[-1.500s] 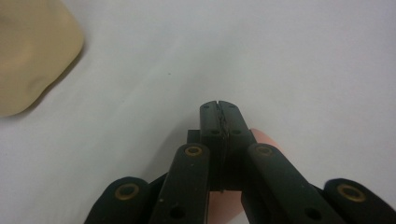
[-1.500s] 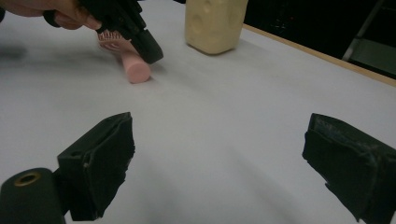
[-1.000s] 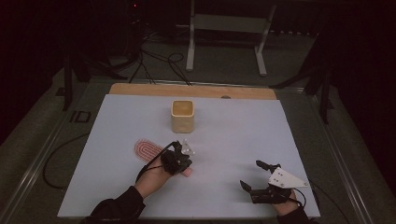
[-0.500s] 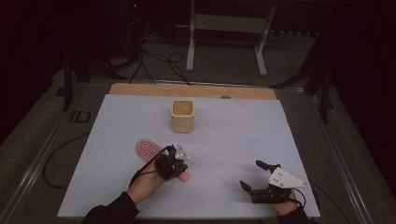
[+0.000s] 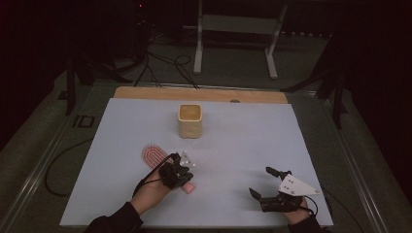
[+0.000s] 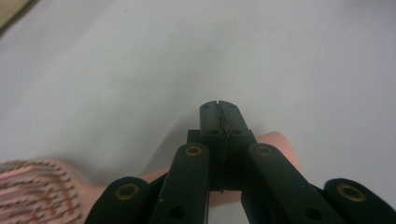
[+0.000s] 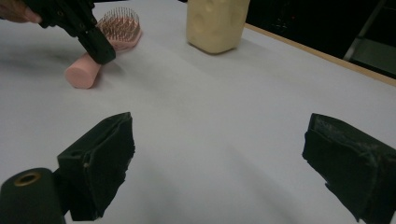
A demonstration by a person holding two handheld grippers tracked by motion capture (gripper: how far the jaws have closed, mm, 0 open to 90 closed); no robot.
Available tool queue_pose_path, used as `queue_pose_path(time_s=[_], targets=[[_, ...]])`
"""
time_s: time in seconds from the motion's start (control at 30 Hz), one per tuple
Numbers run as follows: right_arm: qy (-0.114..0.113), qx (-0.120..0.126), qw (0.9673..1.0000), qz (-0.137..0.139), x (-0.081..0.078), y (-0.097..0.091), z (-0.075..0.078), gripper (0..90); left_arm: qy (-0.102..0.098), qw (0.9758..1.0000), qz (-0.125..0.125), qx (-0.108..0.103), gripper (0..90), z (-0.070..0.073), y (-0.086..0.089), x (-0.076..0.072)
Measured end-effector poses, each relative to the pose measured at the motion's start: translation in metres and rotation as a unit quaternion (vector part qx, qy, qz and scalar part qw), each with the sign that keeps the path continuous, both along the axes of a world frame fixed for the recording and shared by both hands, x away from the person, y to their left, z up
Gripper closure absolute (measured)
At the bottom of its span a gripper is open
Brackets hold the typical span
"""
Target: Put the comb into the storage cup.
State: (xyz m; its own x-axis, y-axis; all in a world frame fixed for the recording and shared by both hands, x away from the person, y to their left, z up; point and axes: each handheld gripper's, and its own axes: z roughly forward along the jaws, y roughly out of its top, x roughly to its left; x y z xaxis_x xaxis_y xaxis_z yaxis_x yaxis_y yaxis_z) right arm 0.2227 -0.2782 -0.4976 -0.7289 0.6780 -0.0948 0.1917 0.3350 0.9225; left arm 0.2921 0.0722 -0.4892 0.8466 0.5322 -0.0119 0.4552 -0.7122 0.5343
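Hairbrush (image 5: 158,160) lies near the table's (image 5: 233,145) front edge, its pink handle under my closed, empty left gripper (image 5: 180,167)

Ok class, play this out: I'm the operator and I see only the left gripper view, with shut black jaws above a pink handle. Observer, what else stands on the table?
Observer: A cream square cup stands upright farther up the table, apart from the pink hairbrush.
Operator: Where is the other gripper?
Observer: The right gripper sits low near the table's near right side, its jaws wide open with nothing between them.
Operator: Do my jaws go around the handle?
Observer: No. In the right gripper view the left gripper points its closed tip down onto the top of the handle and seems to rest on it, near its rounded end.
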Motion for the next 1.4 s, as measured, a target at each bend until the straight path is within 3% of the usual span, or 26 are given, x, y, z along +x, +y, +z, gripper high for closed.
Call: queue_pose_path(time_s=[0.33, 0.87, 1.4], targets=[[-0.002, 0.002, 1.0000, 0.000, 0.000, -0.001, 0.001, 8.5, 0.017, 0.9998, -0.003, 0.012, 90.0, -0.003, 0.010, -0.010], [0.000, 0.001, 1.0000, -0.001, 0.000, 0.000, 0.000, 8.5, 0.047, 0.9980, 0.029, 0.029, 90.0, -0.004, 0.067, -0.034], [0.002, 0.001, 1.0000, 0.000, 0.001, 0.000, -0.001, 8.5, 0.059, 0.9952, 0.064, 0.046, 90.0, 0.000, 0.111, -0.039]])
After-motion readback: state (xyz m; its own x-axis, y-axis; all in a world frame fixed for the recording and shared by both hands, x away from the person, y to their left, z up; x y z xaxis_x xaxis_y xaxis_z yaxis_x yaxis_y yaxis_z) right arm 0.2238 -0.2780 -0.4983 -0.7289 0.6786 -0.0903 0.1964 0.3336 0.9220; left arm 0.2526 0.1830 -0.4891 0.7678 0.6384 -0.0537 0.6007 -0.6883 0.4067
